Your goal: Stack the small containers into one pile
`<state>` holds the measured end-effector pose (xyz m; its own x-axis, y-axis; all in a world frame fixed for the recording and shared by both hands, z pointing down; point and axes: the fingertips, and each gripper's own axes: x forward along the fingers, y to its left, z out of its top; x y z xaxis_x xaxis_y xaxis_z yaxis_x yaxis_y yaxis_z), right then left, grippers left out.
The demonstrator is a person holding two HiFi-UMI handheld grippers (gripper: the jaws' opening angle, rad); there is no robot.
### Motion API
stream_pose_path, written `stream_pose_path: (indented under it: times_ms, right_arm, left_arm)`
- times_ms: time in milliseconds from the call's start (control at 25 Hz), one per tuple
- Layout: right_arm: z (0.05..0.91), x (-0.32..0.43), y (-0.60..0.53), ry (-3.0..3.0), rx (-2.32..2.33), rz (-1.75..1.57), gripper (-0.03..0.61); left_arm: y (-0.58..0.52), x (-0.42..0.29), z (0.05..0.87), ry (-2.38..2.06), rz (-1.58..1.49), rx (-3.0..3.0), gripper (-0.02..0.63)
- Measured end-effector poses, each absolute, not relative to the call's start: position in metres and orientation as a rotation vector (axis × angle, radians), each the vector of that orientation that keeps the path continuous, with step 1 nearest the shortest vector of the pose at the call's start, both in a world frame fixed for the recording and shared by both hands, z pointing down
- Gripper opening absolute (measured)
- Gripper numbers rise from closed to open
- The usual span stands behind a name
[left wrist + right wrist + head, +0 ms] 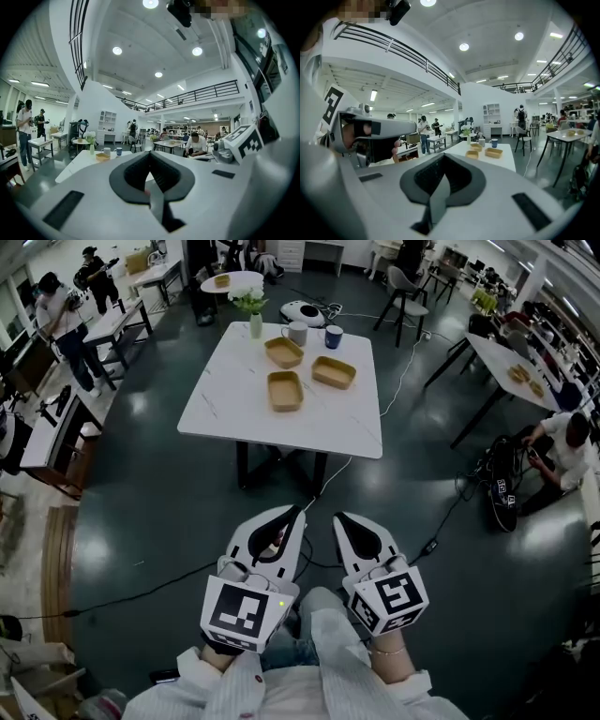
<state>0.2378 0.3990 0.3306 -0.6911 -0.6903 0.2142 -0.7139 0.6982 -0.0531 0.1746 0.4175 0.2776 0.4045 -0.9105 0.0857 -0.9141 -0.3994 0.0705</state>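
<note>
Three shallow tan containers stand apart on the white table (217,390): one at the back (284,352), one at the front (285,391), one to the right (334,372). The right gripper view shows them far off (493,152). The left gripper view catches one (102,157) near the mugs. My left gripper (292,517) and right gripper (342,521) hang side by side over the dark floor, well short of the table. Both are shut with nothing in them; the jaws meet at their tips in the left gripper view (150,155) and in the right gripper view (443,158).
A grey mug (296,332), a blue mug (334,336) and a vase of flowers (255,320) stand at the table's far edge. Cables (403,371) run across the floor. A person (562,451) crouches at the right; others stand at the left by desks (112,320).
</note>
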Motion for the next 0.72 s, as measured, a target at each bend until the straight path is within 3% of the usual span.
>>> stream_pose_path:
  times_ms: [720]
  right_arm:
    - [0.349, 0.233, 0.272, -2.71, 1.095, 0.23, 0.011]
  left_arm:
    - [0.293, 0.17, 0.288, -1.672, 0.053, 2.505, 0.017]
